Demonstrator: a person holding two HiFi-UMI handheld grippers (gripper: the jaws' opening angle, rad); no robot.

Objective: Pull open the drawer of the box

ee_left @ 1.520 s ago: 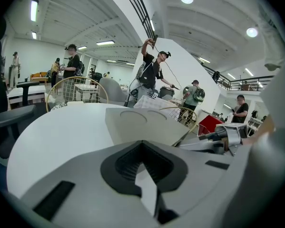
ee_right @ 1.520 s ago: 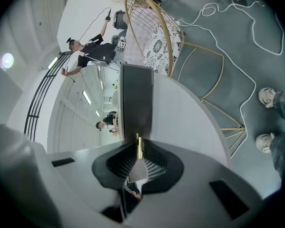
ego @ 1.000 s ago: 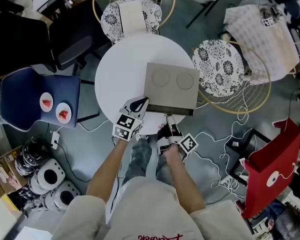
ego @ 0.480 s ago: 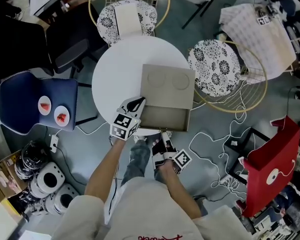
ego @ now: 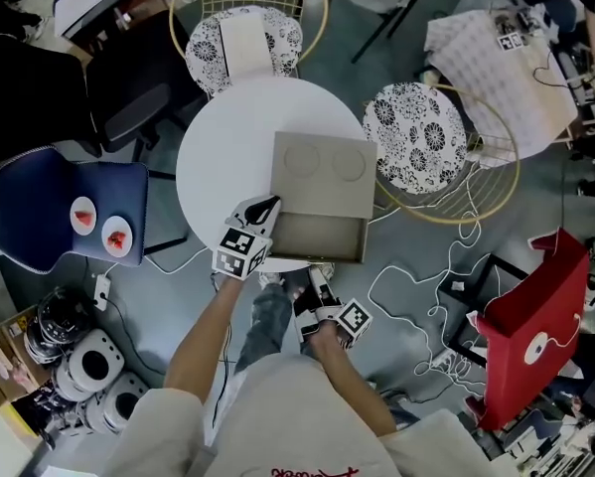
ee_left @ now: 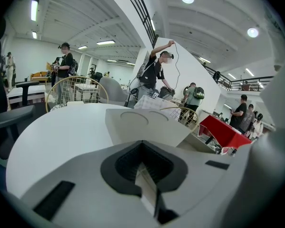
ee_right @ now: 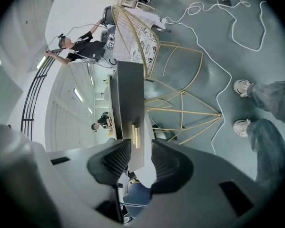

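The clenched left gripper (ego: 265,207) rests on the round white desk (ego: 218,147) beside the flat beige cardboard box (ego: 322,172), whose drawer (ego: 317,237) stands open at the desk's near edge, with the right gripper (ego: 317,284) opening its jaws just off the drawer's handle (ee_right: 136,136).

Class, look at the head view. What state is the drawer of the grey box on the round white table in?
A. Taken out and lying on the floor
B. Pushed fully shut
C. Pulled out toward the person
C: the drawer juts out from the box on the person's side, with its hollow inside showing.
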